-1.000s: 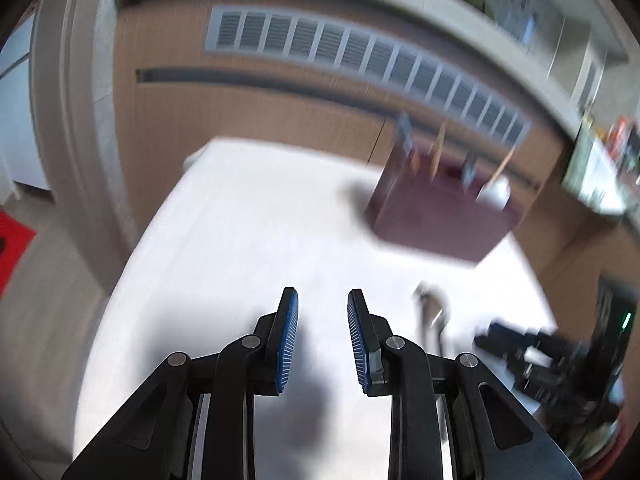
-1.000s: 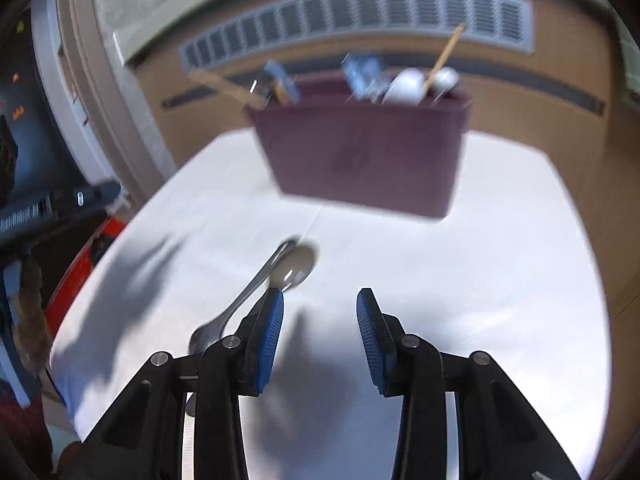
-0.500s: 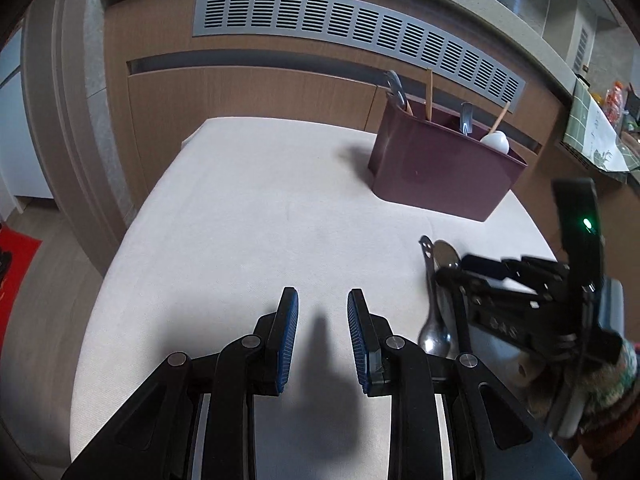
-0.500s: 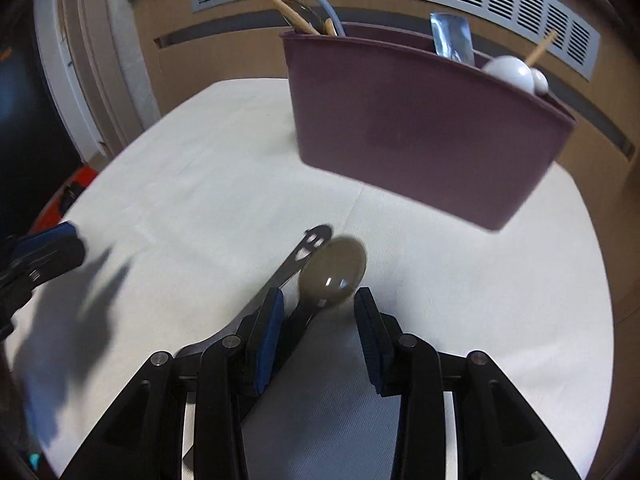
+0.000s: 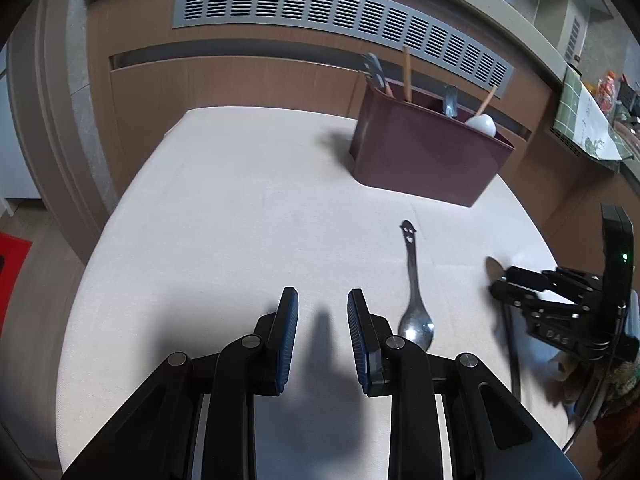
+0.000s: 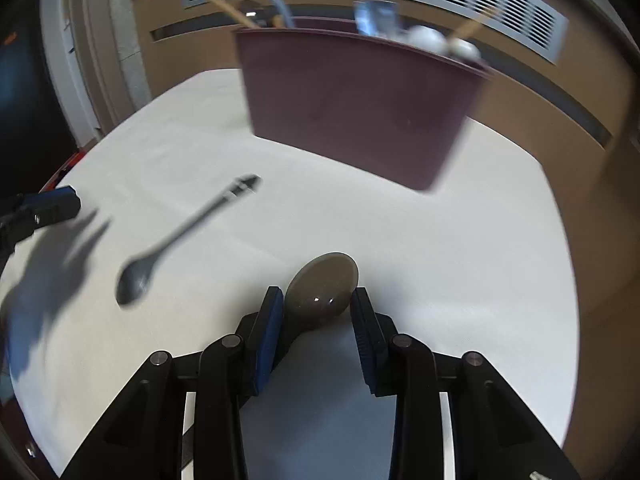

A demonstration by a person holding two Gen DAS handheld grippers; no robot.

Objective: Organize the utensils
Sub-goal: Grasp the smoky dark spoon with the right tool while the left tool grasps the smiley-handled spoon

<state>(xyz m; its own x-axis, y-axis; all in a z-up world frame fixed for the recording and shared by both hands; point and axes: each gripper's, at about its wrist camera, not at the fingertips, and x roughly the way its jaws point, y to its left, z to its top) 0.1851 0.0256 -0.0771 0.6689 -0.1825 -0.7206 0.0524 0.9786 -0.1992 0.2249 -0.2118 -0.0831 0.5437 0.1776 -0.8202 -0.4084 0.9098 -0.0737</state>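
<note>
A maroon utensil holder (image 5: pixel 428 156) stands at the far side of the white table (image 5: pixel 224 208), with several utensils in it; it also shows in the right wrist view (image 6: pixel 356 100). A small metal spoon (image 5: pixel 414 292) with a face-shaped handle end lies on the table, also in the right wrist view (image 6: pixel 180 236). A larger dark spoon (image 6: pixel 322 286) sits between the fingers of my right gripper (image 6: pixel 316 308), bowl forward; whether the pads touch it is unclear. My left gripper (image 5: pixel 322 312) is open and empty, just left of the small spoon. The right gripper appears in the left wrist view (image 5: pixel 520 284).
A wooden cabinet wall with a grey vent grille (image 5: pixel 340 20) stands behind the table. A red mat (image 5: pixel 12 256) lies on the floor at the left. The table edge (image 5: pixel 92 256) curves close on the left.
The right gripper has moved right, off the small spoon, with the dark spoon between its fingers. The two spoons, first side by side, are now apart. The left gripper stayed put.
</note>
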